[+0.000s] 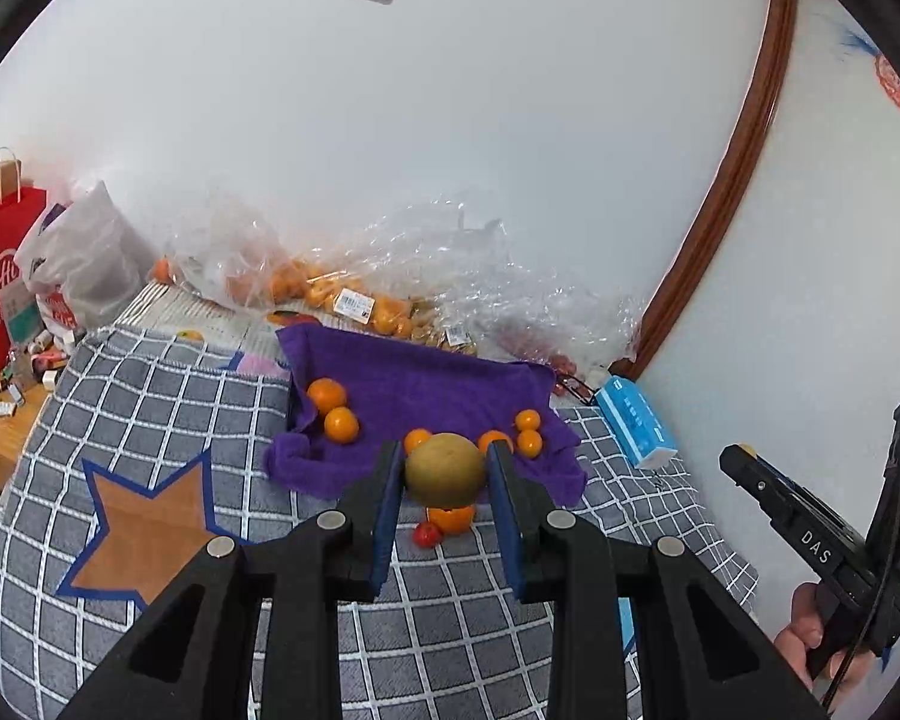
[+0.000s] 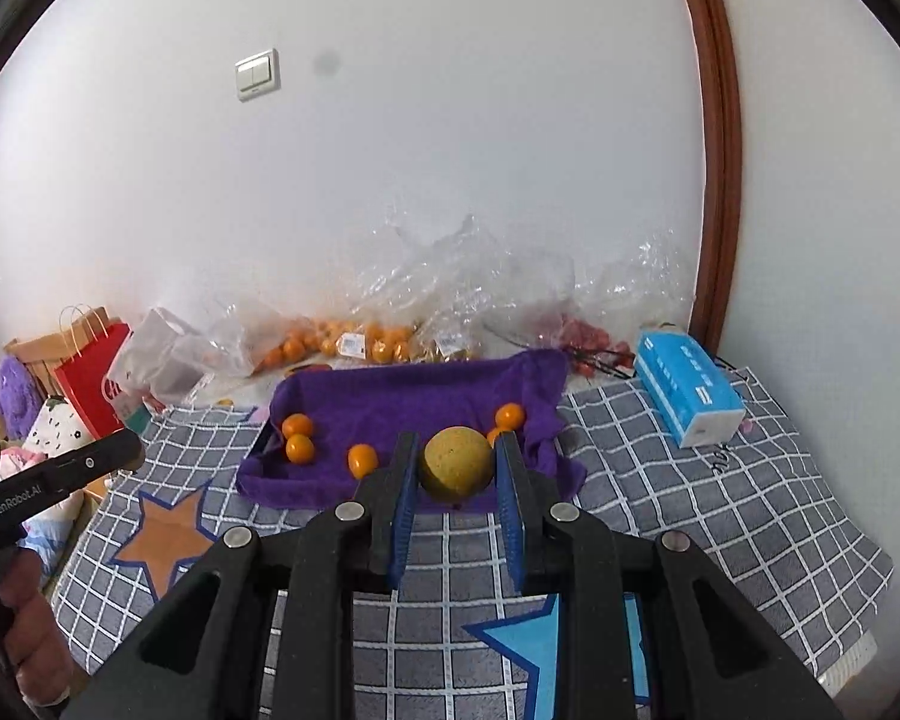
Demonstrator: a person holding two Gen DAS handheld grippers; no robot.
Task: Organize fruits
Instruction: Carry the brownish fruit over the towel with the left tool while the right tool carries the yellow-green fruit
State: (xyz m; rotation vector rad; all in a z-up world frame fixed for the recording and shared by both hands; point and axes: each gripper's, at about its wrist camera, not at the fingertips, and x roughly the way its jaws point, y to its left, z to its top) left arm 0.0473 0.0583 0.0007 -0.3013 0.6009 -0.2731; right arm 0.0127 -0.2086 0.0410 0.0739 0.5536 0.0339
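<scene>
Each gripper, left (image 1: pixel 446 468) and right (image 2: pixel 457 463), is clamped on a yellow-brown round fruit (image 1: pixel 445 469) above the near edge of a purple towel (image 1: pixel 426 384). A few small oranges (image 1: pixel 341 425) already lie on the towel; another orange and a red fruit (image 1: pixel 426 535) wait on the grey checked blanket (image 1: pixel 168 378). Clear bags of fruit (image 2: pixel 354 342) line the white wall.

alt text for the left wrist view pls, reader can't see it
The left claw is shut on a round yellow-green fruit, held above a grey checked blanket. Behind lie small oranges on a purple towel; an orange and small red fruit sit on the blanket below.
</scene>
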